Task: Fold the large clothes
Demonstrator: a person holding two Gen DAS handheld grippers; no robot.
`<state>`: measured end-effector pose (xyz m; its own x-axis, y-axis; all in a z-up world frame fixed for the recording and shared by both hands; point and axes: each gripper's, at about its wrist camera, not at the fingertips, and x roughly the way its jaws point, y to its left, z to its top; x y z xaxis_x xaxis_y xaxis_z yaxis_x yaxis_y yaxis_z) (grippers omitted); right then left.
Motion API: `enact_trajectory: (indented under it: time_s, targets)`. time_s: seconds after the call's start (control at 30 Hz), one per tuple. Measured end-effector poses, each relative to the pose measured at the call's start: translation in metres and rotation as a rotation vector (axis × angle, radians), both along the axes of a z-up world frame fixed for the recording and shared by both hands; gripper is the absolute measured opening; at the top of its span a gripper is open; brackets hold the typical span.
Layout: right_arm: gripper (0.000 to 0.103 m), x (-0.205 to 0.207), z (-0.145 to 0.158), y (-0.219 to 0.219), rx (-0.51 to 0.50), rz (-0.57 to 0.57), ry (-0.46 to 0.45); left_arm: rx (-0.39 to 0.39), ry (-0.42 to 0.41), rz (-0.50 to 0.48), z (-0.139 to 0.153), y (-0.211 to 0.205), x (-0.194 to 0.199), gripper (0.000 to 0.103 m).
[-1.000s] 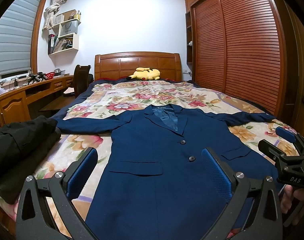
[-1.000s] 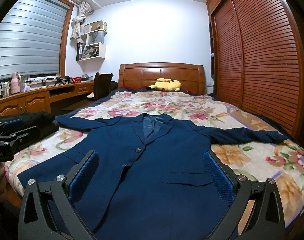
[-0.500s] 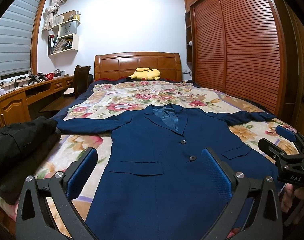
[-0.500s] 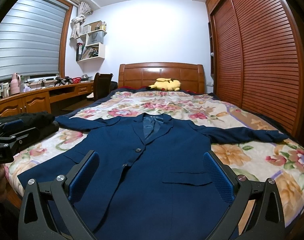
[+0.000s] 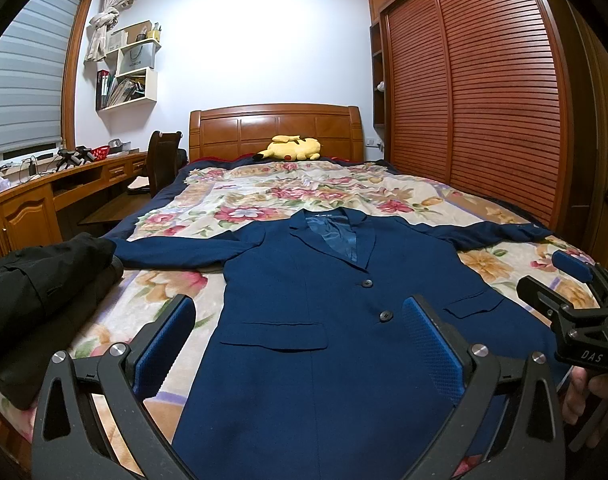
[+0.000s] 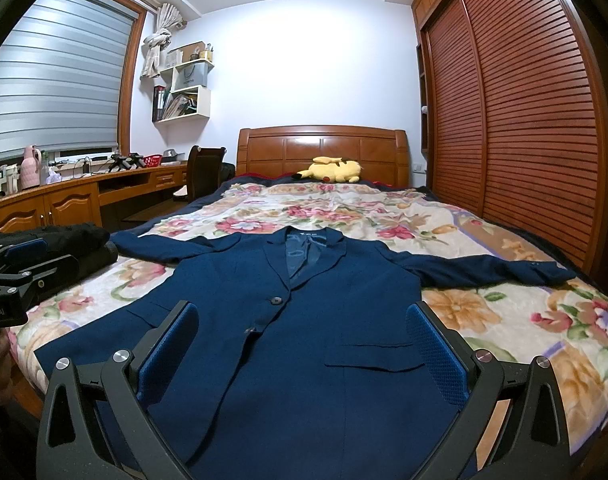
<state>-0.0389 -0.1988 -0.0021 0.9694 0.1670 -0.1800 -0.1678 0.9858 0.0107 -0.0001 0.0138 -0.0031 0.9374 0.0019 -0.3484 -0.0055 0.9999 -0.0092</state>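
Folding is not yet starting: the navy-blue buttoned suit jacket (image 5: 328, 332) is lying flat, sleeves outspread, on the floral-quilted wooden bed (image 5: 263, 196), while the left gripper (image 5: 299, 348) and right gripper (image 6: 304, 348) are hovering above its hem, fingers wide and empty.

A navy blazer (image 5: 324, 320) lies flat across the bed's near end, sleeves spread wide. Bare floral blanket (image 5: 263, 196) stretches open beyond its collar. A black folded clothing pile (image 5: 35, 280) crowds the left sleeve's cuff; the right sleeve's side stays unobstructed
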Motion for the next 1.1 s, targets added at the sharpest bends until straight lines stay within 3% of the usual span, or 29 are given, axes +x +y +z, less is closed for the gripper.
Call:
enact_trajectory:
  time_s: [1.1]
  targets:
    - [0.103,0.0007,-0.0012,0.0004,-0.003,-0.001,-0.001,0.003,0.0,0.0,-0.0002,-0.0011,0.0002,0.103]
